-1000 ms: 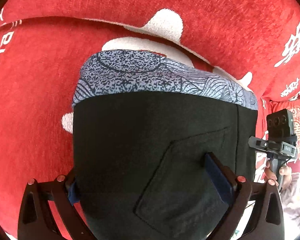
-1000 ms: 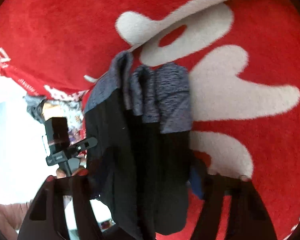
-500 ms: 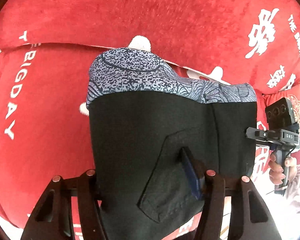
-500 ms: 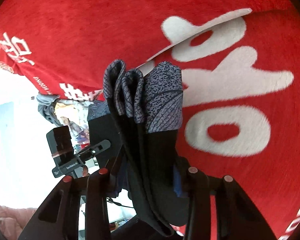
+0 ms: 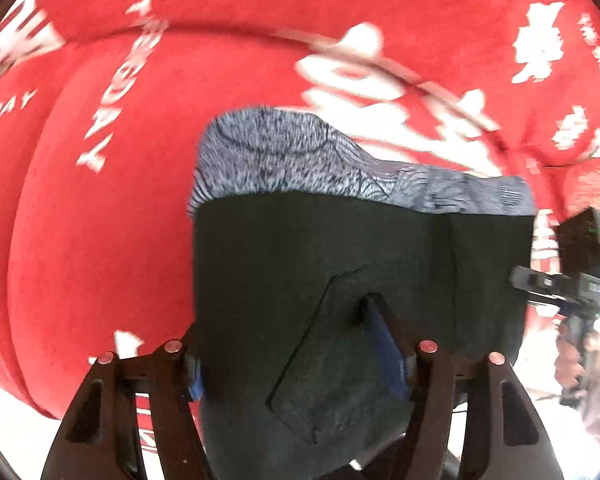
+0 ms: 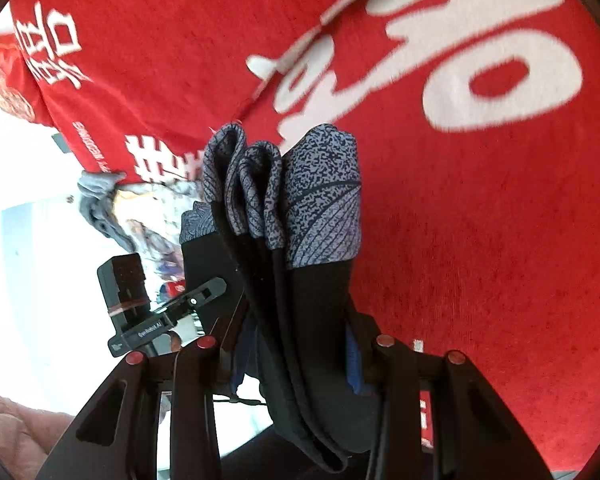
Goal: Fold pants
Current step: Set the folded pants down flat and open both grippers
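Pants [image 5: 340, 264] in both tongs [image 5: 296, 360] [image 6: 296, 344] – left loosening – pocket only leftward, stacked folds [image 6: 284, 192] only rightward

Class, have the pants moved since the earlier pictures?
Yes. The pants have drifted rightward against the red blanket: its white lettering now appears at their left.

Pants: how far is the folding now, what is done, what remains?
Done: the pants are doubled into several layers, with the patterned waistband stacked. In hand: left gripper and right gripper both hold the bundle over the red cover; the left jaws are opening, fabric between them. Left: probably laying it down flat.
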`<state>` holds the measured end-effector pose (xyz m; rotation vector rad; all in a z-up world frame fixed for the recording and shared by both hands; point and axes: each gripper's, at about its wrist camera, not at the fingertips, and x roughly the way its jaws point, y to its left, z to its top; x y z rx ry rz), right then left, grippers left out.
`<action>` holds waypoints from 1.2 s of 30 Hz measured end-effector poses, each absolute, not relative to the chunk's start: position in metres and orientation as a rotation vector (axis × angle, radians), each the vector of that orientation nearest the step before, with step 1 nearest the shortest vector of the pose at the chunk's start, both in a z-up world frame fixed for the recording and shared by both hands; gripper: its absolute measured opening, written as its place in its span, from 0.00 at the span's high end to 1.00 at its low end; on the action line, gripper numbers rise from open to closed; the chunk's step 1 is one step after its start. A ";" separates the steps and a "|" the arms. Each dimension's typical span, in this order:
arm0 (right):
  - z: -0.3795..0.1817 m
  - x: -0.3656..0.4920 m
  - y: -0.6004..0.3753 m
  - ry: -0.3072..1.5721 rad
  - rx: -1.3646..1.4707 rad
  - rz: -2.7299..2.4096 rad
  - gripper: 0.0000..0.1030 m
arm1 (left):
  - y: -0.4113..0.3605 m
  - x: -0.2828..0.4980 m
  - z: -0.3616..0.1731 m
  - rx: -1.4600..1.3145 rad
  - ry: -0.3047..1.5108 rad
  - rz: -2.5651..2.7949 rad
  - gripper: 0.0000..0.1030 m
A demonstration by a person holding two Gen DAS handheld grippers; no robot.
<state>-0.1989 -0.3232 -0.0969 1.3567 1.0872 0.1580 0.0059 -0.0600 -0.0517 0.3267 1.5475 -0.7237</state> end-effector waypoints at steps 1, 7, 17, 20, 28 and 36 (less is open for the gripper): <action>-0.103 -0.198 -0.318 1.108 1.333 0.133 0.59 | -0.054 0.008 -0.058 0.322 1.539 -0.713 0.24; -0.112 -0.203 -0.321 1.157 1.243 -0.009 0.44 | -0.032 0.023 -0.065 0.263 1.520 -0.698 0.06; -0.070 -0.232 -0.318 1.243 1.121 -0.288 0.30 | -0.025 0.004 -0.021 0.444 1.390 -0.548 0.06; -0.054 -0.237 -0.308 1.248 1.098 -0.316 0.25 | -0.027 -0.009 -0.007 0.502 1.370 -0.532 0.06; -0.009 -0.242 -0.279 1.258 1.032 -0.340 0.20 | -0.028 -0.039 0.024 0.519 1.367 -0.517 0.00; 0.032 -0.232 -0.252 1.287 0.909 -0.365 0.13 | -0.027 -0.057 0.044 0.548 1.395 -0.502 0.00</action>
